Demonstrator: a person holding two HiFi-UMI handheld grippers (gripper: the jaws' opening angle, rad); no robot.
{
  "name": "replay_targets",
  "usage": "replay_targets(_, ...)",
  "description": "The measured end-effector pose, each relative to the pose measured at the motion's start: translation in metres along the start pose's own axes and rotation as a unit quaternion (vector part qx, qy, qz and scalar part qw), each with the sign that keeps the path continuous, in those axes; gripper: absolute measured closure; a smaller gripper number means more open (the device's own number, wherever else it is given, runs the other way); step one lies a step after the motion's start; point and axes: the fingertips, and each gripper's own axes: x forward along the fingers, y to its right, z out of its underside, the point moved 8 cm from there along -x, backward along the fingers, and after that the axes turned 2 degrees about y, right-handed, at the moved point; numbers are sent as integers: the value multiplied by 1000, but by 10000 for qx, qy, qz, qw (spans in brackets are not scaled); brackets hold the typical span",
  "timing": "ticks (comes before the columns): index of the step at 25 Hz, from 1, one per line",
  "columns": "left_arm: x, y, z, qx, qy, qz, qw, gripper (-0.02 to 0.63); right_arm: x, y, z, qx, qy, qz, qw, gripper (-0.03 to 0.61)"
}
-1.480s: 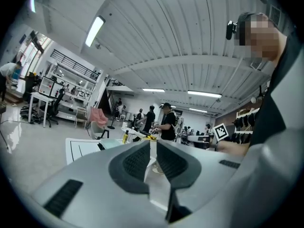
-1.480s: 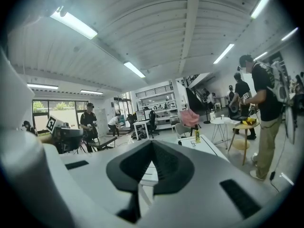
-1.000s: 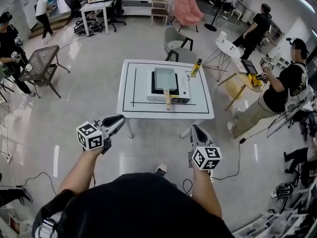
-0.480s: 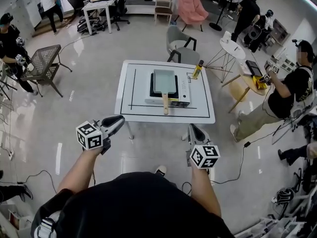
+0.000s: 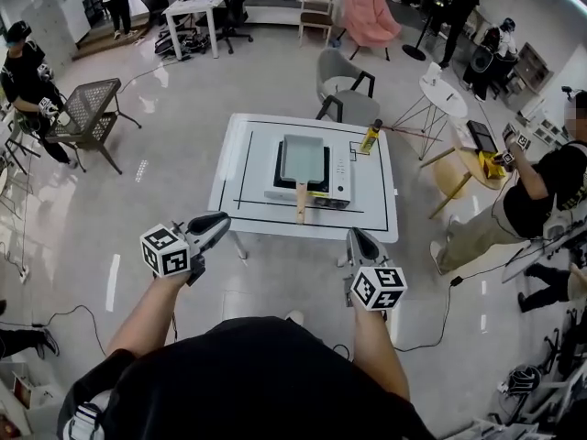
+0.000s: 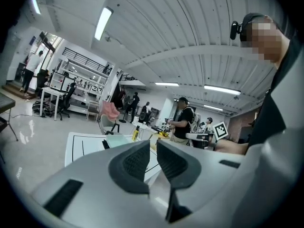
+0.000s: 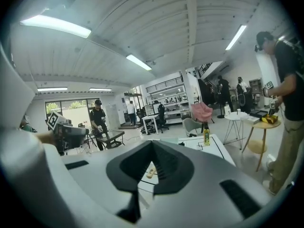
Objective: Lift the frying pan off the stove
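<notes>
A rectangular grey-green frying pan [image 5: 303,157] with a wooden handle [image 5: 300,200] sits on a portable stove [image 5: 338,170] in the middle of a white table [image 5: 248,168]. Both grippers hang in the air well short of the table, over the floor. My left gripper [image 5: 222,220] is shut and empty, and so is my right gripper [image 5: 356,236]. In the left gripper view the shut gripper [image 6: 153,151] points at the table, with the pan [image 6: 117,140] small beyond it. In the right gripper view the wooden handle [image 7: 150,171] shows below the closed gripper [image 7: 152,145].
A yellow bottle [image 5: 371,137] stands at the table's far right corner. A grey chair [image 5: 344,88] is behind the table, and a round side table [image 5: 442,94] and wooden stool [image 5: 454,172] are to the right. People stand around the room. A cable [image 5: 431,301] lies on the floor.
The table and pan have drawn slightly closer and lower in the head view. Both grippers keep their pose and stay shut. People in the background have shifted.
</notes>
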Motion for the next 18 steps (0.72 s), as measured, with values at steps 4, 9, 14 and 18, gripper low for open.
replay_targets(4,21,3,1,-29,-53,-140,9999,565,12,22,-2,14,-59,-163,9998,572)
replay_targets(9,44,5,-1,-98,-121,-300,9994,565,25,49,-6,47,-152,-332,9993,572)
replay_targets(14,64,9,-3,-99,-110,-405,9991,563,37,70,-8,57,-233,-517,9984,572)
replay_targets(18,77,15,-1,-133,-72,-508,9986,563,44,84,-6,25,-346,-669,9972,572)
